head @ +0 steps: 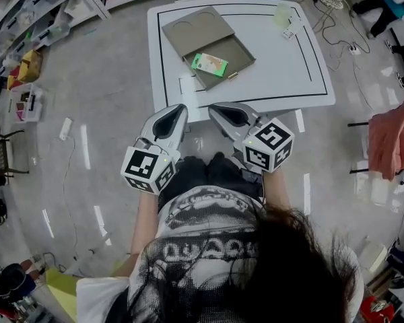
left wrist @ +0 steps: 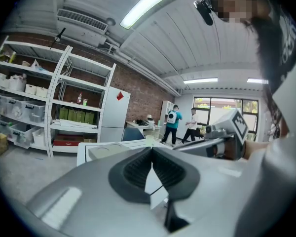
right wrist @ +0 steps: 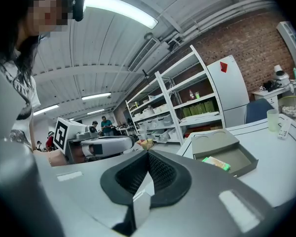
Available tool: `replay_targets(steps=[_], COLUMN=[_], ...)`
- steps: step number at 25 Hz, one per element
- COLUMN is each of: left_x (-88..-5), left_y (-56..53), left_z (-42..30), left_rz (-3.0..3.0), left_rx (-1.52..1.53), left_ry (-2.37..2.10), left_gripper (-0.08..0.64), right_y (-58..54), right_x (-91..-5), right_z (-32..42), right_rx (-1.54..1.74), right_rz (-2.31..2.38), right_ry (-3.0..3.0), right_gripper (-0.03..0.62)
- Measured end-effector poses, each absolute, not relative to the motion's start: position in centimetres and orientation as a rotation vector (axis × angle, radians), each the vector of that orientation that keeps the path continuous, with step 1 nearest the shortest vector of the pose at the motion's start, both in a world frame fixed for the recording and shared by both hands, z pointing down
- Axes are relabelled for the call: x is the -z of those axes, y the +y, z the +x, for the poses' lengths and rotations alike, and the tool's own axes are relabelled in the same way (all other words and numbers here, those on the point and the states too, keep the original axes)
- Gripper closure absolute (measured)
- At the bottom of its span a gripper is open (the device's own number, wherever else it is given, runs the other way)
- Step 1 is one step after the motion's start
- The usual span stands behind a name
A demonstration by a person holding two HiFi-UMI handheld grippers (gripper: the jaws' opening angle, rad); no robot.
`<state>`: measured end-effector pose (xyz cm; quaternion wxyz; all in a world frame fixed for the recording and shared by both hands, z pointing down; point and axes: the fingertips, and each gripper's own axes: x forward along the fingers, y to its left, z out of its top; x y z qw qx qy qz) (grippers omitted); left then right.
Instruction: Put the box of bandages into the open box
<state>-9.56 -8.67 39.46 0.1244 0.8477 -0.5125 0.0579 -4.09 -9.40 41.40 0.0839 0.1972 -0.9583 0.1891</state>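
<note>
The green box of bandages (head: 209,64) lies inside the open grey-brown box (head: 237,54), whose lid (head: 195,29) is folded back on the white table (head: 303,73). In the right gripper view the bandage box (right wrist: 216,163) rests on the tray floor of the open box (right wrist: 241,158). Both grippers hang in front of the person, short of the table's near edge. The left gripper (head: 182,108) is shut and empty, its pads (left wrist: 138,169) meeting. Beside it, the right gripper (head: 213,108) is also shut with nothing between its pads (right wrist: 160,172). The open box's lid (left wrist: 107,151) shows in the left gripper view.
A pale cup (head: 283,13) and a small packet (head: 289,32) sit at the table's far right corner. A white sheet (head: 188,86) lies near the front edge. Storage shelves (head: 34,19) line the left, and pink cloth (head: 392,136) hangs at the right. Cables cross the floor.
</note>
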Motion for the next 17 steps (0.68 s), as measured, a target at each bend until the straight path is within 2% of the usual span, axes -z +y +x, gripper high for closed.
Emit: replay_targets(steps=[17], left_x=[-39.25], left_y=[-7.99], left_z=[-10.62], left_rz=[2.489], left_rx=[-0.165], left_ry=[-1.473], left_gripper=[0.56], right_y=[-9.23], right_x=[-41.61], right_z=[-5.07], right_rx=[-0.6], right_rz=[0.637], right_ry=[-2.85], right_gripper=[0.595])
